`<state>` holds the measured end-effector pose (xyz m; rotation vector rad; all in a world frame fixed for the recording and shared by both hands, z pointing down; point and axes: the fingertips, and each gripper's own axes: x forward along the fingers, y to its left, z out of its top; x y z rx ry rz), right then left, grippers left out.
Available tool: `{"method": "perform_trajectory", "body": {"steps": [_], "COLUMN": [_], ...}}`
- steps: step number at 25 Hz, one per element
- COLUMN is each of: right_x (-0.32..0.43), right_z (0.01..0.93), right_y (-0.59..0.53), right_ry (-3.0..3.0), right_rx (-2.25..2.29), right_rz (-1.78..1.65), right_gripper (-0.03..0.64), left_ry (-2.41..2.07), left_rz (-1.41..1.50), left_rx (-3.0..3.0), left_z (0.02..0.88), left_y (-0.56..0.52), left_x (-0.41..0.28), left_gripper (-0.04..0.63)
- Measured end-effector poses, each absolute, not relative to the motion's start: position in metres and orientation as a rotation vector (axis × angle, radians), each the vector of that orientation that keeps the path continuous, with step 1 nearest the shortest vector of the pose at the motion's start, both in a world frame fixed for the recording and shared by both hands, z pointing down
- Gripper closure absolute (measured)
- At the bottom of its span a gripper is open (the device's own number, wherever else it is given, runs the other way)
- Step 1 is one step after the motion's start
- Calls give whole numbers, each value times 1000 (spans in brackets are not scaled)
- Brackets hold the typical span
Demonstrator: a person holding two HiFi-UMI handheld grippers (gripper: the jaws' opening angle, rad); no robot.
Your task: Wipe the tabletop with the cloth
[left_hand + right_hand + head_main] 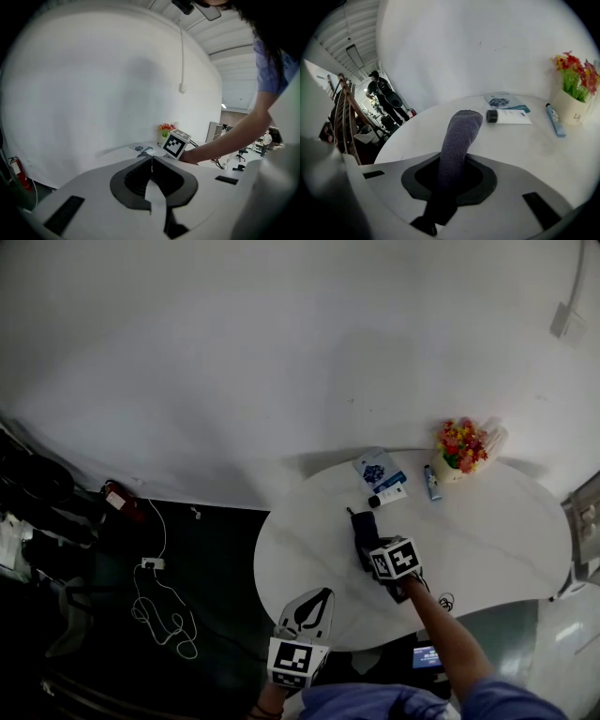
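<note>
We grip a grey cloth (461, 129) in our right hand-held gripper (449, 174) over the white desk (525, 145); our left hand-held gripper (151, 161) is closed, holding nothing.

Dim, flat light is falling; fisheye edges are blackening around the jaws, and the wall (93, 93) beyond is glowing pale.
</note>
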<state>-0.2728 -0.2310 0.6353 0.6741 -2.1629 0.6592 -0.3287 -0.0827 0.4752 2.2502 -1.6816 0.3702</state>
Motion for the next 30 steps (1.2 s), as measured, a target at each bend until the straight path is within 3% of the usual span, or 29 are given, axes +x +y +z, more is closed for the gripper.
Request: {"method": "perform_trajectory", "body": {"steps": [17, 30], "right_x": [48, 302], "right_z": [644, 647], "right_y": [-340, -415], "right_ry": [-2079, -1934], "right_rx": [897, 1196], "right_rz": [716, 743], "right_gripper": [541, 541], "left_ry": [-1514, -1364], "left_rz": [292, 320], "left_rx": [2362, 2528], "left_z": [457, 442], "left_y": [-200, -263], "left_x": [-67, 91], "left_gripper": [578, 578]}}
